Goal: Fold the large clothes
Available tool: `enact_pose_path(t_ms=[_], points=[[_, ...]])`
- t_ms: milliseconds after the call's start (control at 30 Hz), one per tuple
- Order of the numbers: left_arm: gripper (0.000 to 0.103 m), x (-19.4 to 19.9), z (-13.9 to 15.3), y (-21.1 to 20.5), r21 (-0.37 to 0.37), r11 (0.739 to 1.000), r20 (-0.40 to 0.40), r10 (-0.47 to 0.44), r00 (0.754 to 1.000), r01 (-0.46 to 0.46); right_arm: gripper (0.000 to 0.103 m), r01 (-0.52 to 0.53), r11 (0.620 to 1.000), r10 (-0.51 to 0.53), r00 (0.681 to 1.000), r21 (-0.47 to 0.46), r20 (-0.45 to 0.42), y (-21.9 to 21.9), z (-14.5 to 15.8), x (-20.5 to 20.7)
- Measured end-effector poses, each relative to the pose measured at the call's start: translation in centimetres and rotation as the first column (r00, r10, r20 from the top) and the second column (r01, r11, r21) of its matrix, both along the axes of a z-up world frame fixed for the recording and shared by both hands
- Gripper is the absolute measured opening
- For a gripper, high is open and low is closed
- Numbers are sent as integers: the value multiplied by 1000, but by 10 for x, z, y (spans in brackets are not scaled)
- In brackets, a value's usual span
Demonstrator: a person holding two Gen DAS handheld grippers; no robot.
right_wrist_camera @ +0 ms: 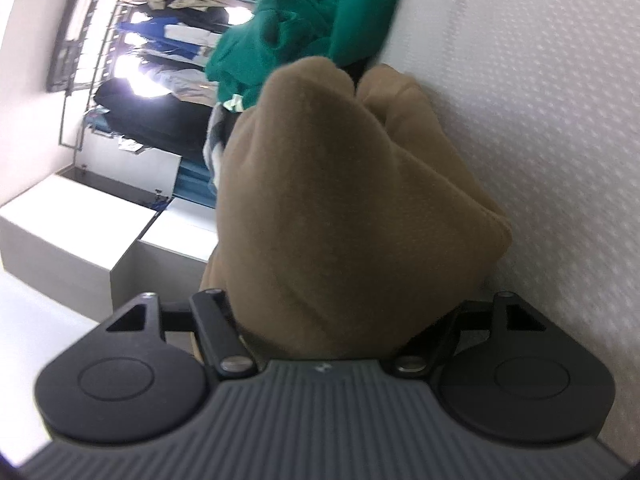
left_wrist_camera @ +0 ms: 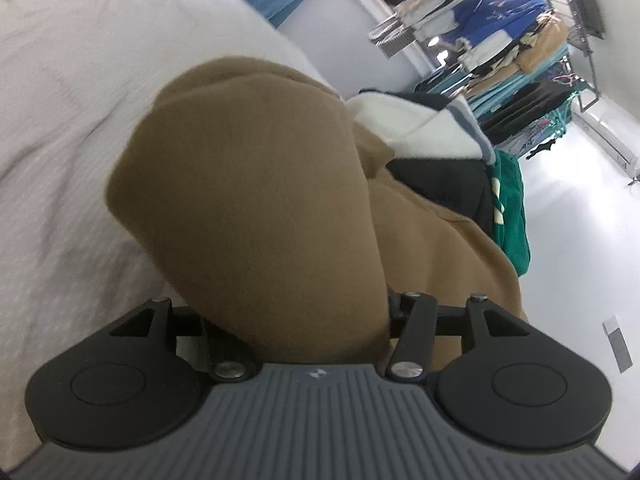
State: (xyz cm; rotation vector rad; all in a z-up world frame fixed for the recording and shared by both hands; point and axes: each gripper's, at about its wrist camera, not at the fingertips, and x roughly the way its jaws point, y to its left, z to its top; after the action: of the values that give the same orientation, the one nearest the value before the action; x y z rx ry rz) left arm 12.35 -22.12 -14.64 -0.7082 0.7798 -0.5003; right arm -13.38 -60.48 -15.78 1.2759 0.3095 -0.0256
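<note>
Left wrist view: brown garment (left_wrist_camera: 256, 200) fills centre frame, bunched into a thick fold that runs straight down into the left gripper (left_wrist_camera: 296, 332). Fingers are buried under the fabric, so can't tell if they're clamped on it or how far apart they stand; linkage arms are visible either side of the cloth. Garment lies on a white textured sheet (left_wrist_camera: 60, 140) covering the left half of the frame. Right of it, a pile: white and grey piece (left_wrist_camera: 416, 128), black one (left_wrist_camera: 444, 188), green garment (left_wrist_camera: 512, 216) at the pile's right edge. Upper right, blurred clothes rack (left_wrist_camera: 520, 40) with hanging items.

Right wrist view: same brown garment (right_wrist_camera: 340, 208) centre frame, bunched over the right gripper (right_wrist_camera: 320, 328); fingertips hidden again, grip state unreadable. White textured sheet (right_wrist_camera: 540, 120) on the right side of the frame. Green garment (right_wrist_camera: 304, 20) at top centre, just beyond the brown one, probably touching it. White boxes (right_wrist_camera: 80, 236) at mid left, clothes rack (right_wrist_camera: 140, 60) upper left
</note>
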Motion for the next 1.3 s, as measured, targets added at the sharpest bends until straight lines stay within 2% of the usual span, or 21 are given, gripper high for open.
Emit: enact_pose_path(t_ms=[133, 200, 300, 400, 467, 600, 733, 933, 1100, 1300], points=[[59, -17, 14, 11, 44, 999, -34, -8, 999, 9, 73, -2, 997, 5, 999, 74, -39, -3, 1, -15], [61, -32, 23, 19, 80, 997, -32, 3, 999, -1, 73, -1, 998, 5, 998, 66, -70, -5, 8, -30], [61, -55, 38, 32, 135, 991, -26, 17, 1000, -13, 73, 3, 1000, -5, 994, -20, -110, -6, 26, -54], [61, -78, 62, 40, 216, 976, 23, 27, 999, -32, 73, 18, 993, -31, 993, -114, -115, -5, 51, -82], [61, -89, 80, 41, 257, 966, 39, 14, 999, -23, 73, 21, 985, -38, 995, -172, -96, -2, 70, -95], [61, -117, 128, 30, 353, 935, 128, -15, 992, -31, 73, 24, 962, -35, 999, -273, -36, 11, 115, -105], [61, -147, 173, 24, 373, 927, 201, -34, 979, -44, 73, 21, 934, -10, 999, -357, 33, 28, 164, -108], [61, -199, 228, 21, 397, 916, 299, -66, 952, -62, 73, 13, 844, 19, 998, -536, 54, 71, 231, -107], [61, -240, 257, 14, 426, 901, 357, -90, 930, -76, 73, -15, 818, 69, 995, -575, 72, 101, 248, -121], [61, -281, 268, 6, 443, 893, 397, -114, 911, -81, 73, -42, 765, 114, 991, -643, 72, 131, 259, -135]])
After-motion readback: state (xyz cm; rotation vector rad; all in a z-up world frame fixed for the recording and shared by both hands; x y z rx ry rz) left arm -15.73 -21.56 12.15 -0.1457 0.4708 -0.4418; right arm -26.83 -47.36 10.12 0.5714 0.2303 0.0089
